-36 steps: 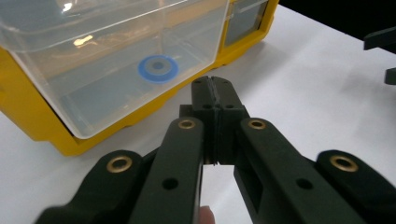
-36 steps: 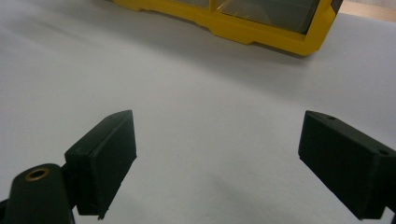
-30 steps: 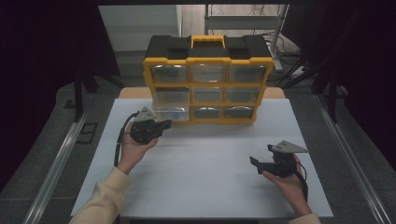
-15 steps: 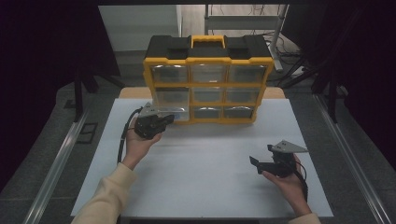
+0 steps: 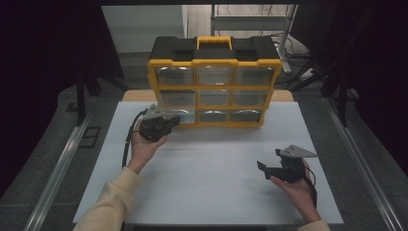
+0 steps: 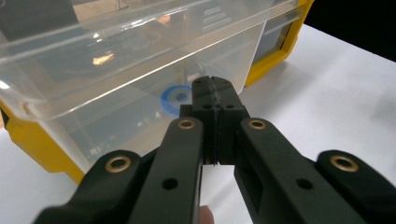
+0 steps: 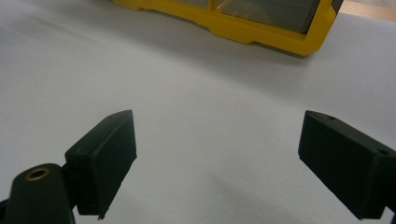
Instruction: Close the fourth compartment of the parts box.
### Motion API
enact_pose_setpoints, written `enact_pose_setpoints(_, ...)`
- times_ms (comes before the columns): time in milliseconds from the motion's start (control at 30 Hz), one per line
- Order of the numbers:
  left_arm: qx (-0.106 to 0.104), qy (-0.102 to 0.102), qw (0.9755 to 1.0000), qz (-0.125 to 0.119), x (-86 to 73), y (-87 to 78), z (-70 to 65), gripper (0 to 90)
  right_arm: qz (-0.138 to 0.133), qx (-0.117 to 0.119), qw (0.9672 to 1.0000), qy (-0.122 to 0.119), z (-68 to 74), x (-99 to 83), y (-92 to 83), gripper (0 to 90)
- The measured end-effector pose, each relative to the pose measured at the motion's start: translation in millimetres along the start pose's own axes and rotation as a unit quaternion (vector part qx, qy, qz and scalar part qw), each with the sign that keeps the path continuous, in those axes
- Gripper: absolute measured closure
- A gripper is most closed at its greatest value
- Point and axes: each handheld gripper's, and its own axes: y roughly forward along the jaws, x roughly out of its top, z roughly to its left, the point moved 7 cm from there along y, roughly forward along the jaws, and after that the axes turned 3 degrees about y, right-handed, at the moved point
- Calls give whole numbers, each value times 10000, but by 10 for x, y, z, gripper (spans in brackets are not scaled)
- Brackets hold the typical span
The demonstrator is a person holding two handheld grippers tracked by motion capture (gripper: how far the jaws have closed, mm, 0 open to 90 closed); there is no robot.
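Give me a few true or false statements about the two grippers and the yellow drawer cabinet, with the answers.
1. The left gripper has its jaws shut. True.
2. The right gripper is shut. False: its jaws stand wide apart over the white table surface.
3. A blue ring lies in the clear plastic drawer. True.
4. The yellow and black drawer cabinet lies flat on its back. False: it stands upright.
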Motion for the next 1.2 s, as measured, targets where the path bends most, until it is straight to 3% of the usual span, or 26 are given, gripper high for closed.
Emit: enact_pose_setpoints(1200, -11, -76, 10000, -43, 99, 61, 104, 898, 1, -43, 10000, -4, -4, 3, -3, 119)
